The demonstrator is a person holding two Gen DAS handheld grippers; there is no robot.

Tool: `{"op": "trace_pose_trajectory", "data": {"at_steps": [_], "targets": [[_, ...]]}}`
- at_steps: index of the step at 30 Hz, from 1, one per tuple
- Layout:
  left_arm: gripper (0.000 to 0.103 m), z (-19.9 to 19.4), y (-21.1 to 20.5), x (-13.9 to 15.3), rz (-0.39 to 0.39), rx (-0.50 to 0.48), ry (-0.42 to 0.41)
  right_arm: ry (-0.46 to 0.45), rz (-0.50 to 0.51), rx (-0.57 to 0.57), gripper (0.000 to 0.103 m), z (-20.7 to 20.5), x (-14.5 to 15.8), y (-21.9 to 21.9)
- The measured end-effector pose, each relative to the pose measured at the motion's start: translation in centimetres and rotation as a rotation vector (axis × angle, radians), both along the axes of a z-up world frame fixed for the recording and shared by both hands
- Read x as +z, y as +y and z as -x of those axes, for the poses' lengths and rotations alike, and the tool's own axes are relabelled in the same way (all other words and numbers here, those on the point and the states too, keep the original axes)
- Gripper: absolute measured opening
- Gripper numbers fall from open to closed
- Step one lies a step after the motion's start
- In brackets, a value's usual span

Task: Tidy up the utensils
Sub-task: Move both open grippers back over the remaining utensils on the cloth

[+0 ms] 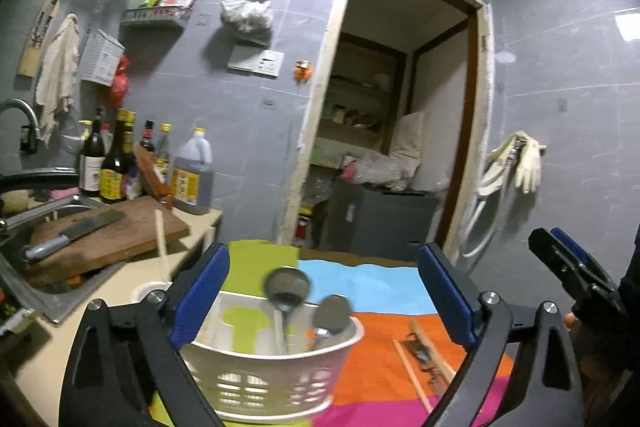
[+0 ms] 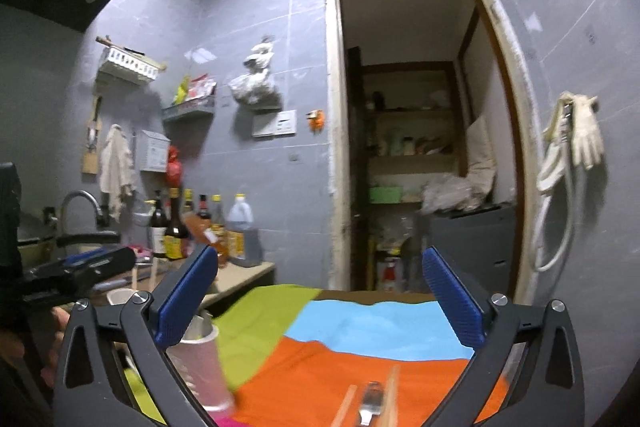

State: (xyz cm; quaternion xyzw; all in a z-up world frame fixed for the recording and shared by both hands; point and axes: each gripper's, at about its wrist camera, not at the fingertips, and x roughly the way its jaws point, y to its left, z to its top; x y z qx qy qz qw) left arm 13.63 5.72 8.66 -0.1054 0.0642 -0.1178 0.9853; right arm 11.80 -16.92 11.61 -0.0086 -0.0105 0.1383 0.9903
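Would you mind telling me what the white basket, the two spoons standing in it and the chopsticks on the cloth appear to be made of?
The white basket looks like moulded plastic: matte, with slotted walls. The two spoons seem to be metal, probably stainless steel, given their grey, dully reflective bowls, though blur softens them. The chopsticks look like pale, unfinished wood or bamboo: tan and matte.

A basket sits on the surface at near left, with two spoons standing in it. To its right, chopsticks lie on the surface with a small utensil between them. Left of the surface, a cutting board carries a cleaver, with bottles behind it. A doorway opens at the far side.
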Motion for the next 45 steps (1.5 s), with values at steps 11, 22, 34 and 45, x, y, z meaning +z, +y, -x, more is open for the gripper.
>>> {"op": "trace_pose_trajectory", "data": {"at_steps": [11, 22, 34, 45], "targets": [[0.094, -0.2, -7.1, -1.0, -0.093, -0.158, 0.046, 0.029, 0.023, -0.123, 0.103, 1.1, -1.0, -5.7], [0.094, -2.6, -12.9, -4.2, -0.196, -0.215, 0.2, 0.196, 0.067, -0.193, 0.103, -0.4, -4.3, -9.5], [0.094, -5.5, -15.1, -8.3, -0.265, -0.187, 0.391, 0.348, 0.102, -0.157, 0.098, -3.3, -6.9, -9.7], [0.068, -10.2, -16.4, -11.5, -0.291, -0.253, 0.576, 0.57, 0.105, -0.108, 0.07, -7.1, -9.8, -9.7]]}}
